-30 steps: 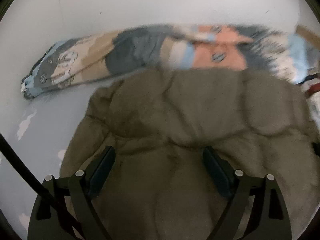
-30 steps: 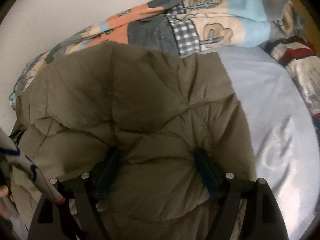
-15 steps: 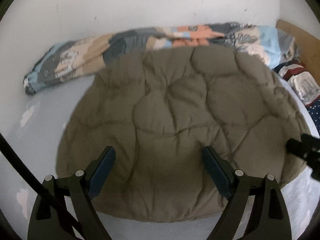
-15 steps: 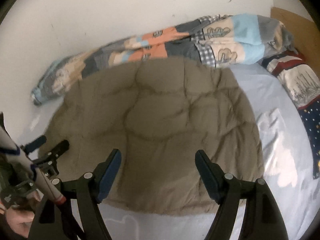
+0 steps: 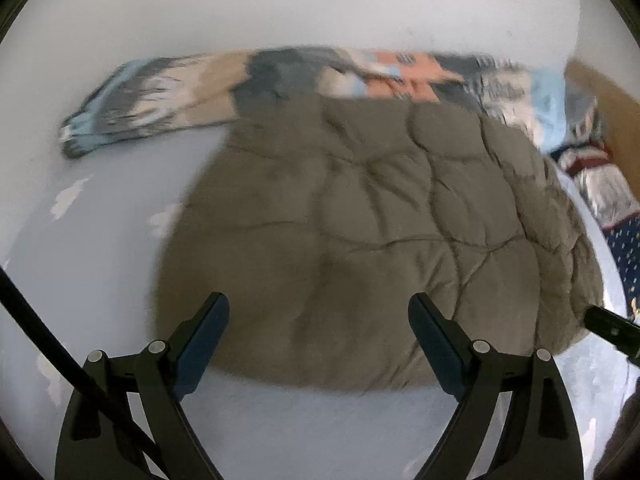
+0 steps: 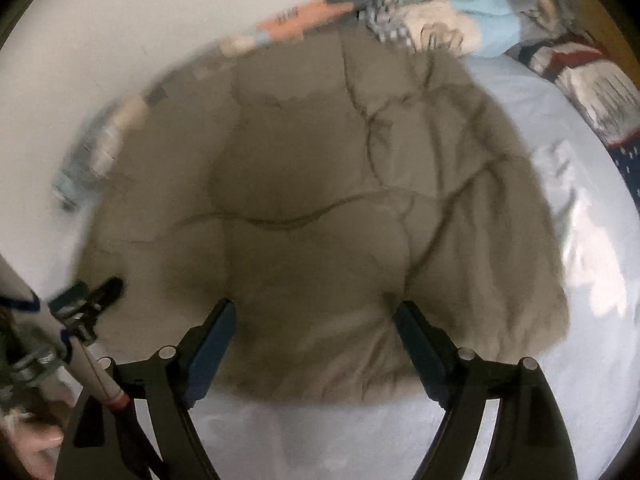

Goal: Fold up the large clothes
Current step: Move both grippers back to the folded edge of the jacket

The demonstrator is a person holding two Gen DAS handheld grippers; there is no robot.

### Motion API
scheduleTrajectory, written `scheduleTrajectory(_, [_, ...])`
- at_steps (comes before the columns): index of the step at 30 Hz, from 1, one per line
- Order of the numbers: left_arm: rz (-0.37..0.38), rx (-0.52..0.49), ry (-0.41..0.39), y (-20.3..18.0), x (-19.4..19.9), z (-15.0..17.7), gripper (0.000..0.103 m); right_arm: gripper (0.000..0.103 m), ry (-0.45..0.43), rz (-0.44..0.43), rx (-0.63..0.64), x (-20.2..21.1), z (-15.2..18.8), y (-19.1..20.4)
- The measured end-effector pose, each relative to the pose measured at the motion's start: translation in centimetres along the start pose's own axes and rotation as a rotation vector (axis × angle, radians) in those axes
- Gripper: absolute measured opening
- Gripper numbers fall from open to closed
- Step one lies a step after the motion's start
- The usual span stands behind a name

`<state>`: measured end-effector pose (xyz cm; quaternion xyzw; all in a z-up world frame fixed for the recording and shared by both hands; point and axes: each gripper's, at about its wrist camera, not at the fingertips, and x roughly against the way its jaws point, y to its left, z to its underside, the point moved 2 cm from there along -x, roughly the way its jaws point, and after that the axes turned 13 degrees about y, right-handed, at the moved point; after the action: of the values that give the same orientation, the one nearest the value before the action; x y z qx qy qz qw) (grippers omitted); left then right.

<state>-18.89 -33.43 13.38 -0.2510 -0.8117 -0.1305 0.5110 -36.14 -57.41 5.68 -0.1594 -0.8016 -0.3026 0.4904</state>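
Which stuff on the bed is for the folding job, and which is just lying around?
For the job:
- brown puffy coat
- left gripper, open
- right gripper, opening, nothing between its fingers

Just lying about:
- patchwork quilt
- red, white and navy cloth

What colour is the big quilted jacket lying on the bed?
The quilted jacket is a plain olive-brown; it shows best in the left wrist view.

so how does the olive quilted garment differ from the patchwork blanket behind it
The olive quilted puffy garment is one plain colour; the rolled patchwork blanket mixes orange, blue, grey and cream patches. The garment lies spread in a broad rounded shape mid-bed; the blanket is bunched into a long roll by the wall. Both rest on the pale bedsheet, and neither is gripped.
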Motion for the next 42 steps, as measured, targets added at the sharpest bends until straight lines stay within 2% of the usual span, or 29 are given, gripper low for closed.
scheduleTrajectory(3, [0.005,0.089,-0.028,4.3,2.9,2.5,0.091,0.086,-0.045,0.004,-0.028,3.5,2.8,-1.0])
scheduleTrajectory(5, [0.019,0.184,-0.031,7.4,3.9,4.5,0.091,0.086,-0.048,-0.030,-0.131,5.7,4.3,-3.2])
scheduleTrajectory(8, [0.043,0.272,0.001,10.8,3.3,6.3,0.091,0.086,-0.088,-0.147,-0.275,8.0,6.8,-6.8])
scheduleTrajectory(11, [0.050,0.348,0.048,13.6,2.1,6.8,0.091,0.087,-0.100,-0.188,-0.367,8.8,8.2,-9.6])
scheduleTrajectory(14, [0.123,0.464,0.075,16.6,1.4,7.3,0.091,0.087,-0.099,-0.221,-0.450,8.7,8.9,-12.3])
scheduleTrajectory(17, [0.222,0.553,0.094,18.0,0.6,7.4,0.091,0.087,-0.078,-0.276,-0.498,7.9,8.7,-13.5])
scheduleTrajectory(24, [0.333,0.640,0.114,17.8,-1.4,6.6,0.091,0.087,-0.081,-0.332,-0.531,6.4,7.0,-14.3])
scheduleTrajectory(27, [0.350,0.652,0.122,17.5,-2.1,6.0,0.091,0.087,-0.073,-0.371,-0.551,5.5,6.4,-14.2])
scheduleTrajectory(32, [0.315,0.604,0.110,16.5,-2.2,5.0,0.091,0.087,-0.060,-0.369,-0.565,4.8,5.9,-14.0])
scheduleTrajectory(35, [0.263,0.578,0.094,15.7,-2.4,4.6,0.091,0.087,-0.067,-0.325,-0.521,5.1,5.4,-13.2])
scheduleTrajectory(37, [0.183,0.553,0.085,15.1,-2.7,4.2,0.091,0.087,-0.084,-0.302,-0.504,5.2,5.4,-13.0])
scheduleTrajectory(40, [0.071,0.477,0.064,13.6,-2.5,3.6,0.091,0.087,-0.072,-0.324,-0.511,4.6,5.6,-12.9])
scheduleTrajectory(42, [0.017,0.413,0.038,12.1,-2.1,3.1,0.091,0.087,-0.068,-0.285,-0.464,4.6,5.3,-11.9])
